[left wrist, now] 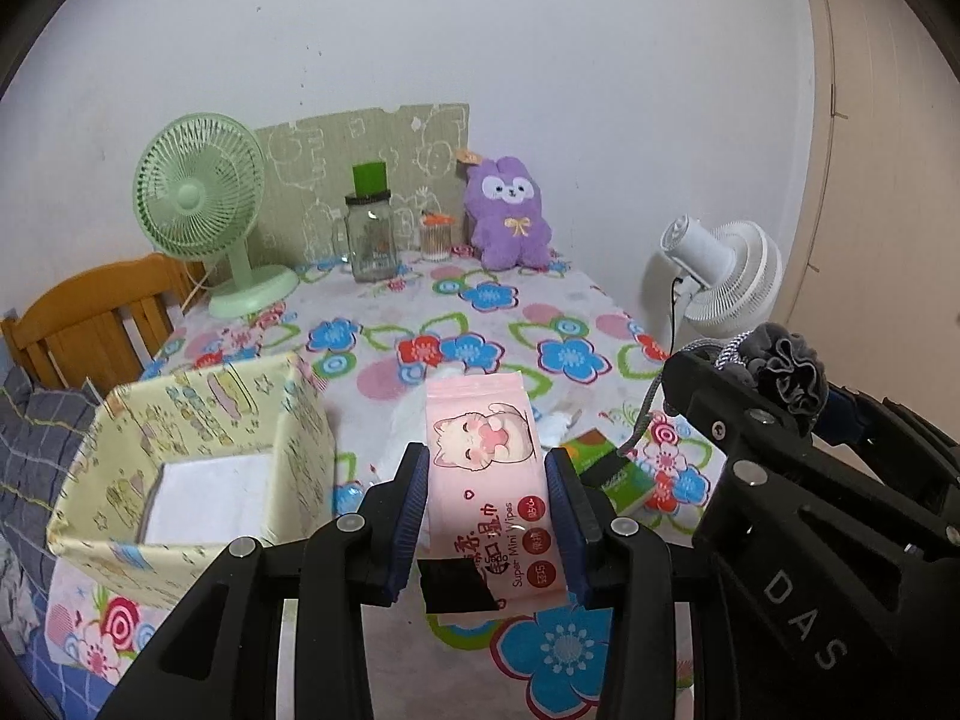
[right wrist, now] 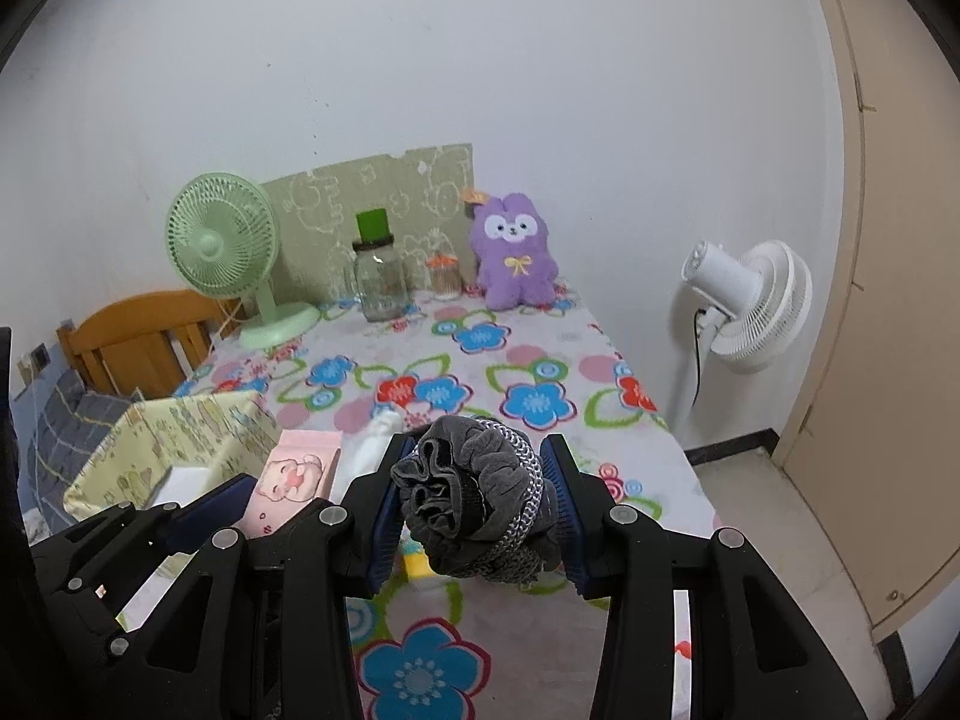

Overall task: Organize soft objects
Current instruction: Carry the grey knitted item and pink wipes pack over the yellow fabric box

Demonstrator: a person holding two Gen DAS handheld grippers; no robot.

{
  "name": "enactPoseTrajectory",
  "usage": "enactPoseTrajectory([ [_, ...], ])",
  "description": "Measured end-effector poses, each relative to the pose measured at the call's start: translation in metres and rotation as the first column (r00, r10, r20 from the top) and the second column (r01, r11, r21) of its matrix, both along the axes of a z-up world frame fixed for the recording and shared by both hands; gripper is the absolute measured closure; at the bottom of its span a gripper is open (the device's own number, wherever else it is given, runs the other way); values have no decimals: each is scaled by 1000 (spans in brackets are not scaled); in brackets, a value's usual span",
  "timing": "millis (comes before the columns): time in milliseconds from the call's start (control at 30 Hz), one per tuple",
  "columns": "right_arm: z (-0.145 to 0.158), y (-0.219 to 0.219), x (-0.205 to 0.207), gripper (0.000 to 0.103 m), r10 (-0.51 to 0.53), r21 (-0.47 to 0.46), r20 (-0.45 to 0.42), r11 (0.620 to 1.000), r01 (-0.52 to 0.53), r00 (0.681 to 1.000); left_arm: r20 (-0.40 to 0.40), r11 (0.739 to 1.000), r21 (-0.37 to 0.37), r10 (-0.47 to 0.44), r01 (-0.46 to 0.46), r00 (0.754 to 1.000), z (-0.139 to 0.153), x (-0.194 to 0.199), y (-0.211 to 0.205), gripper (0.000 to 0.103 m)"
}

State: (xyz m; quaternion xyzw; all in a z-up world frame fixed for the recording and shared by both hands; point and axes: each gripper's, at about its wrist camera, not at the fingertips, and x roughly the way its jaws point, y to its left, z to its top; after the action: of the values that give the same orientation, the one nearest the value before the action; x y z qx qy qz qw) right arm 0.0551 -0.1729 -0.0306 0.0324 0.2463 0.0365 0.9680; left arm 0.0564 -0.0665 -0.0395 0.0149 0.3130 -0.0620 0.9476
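Both tongs loaded: left (left wrist: 489, 486) clamps wipes pack (left wrist: 489, 462), right (right wrist: 477, 501) grey pouch (right wrist: 474, 498).

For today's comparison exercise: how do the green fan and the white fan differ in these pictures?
The green fan stands on the table; the white fan stands on a pole beside the table. The green fan shows its front grille; the white fan is seen from behind, motor housing showing. The green fan has a round base; the white fan's base is hidden. Both have round grilles.
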Motion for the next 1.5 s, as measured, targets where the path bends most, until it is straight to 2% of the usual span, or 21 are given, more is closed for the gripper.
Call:
enactPoseTrajectory([
  [333,18,22,5,56,36,4,4,999,-36,999,25,999,18,31,-31,999,18,0,19,63],
  [733,24,62,20,56,93,-11,-9,996,-93,996,17,998,19,52,-52,999,22,12,52,63],
  [900,21,83,30,56,127,-22,-31,992,-128,991,21,996,53,68,-69,997,20,17,68,63],
  [1500,8,150,68,57,260,-11,-108,965,-262,960,-56,991,55,127,-124,990,7,42,130,63],
])
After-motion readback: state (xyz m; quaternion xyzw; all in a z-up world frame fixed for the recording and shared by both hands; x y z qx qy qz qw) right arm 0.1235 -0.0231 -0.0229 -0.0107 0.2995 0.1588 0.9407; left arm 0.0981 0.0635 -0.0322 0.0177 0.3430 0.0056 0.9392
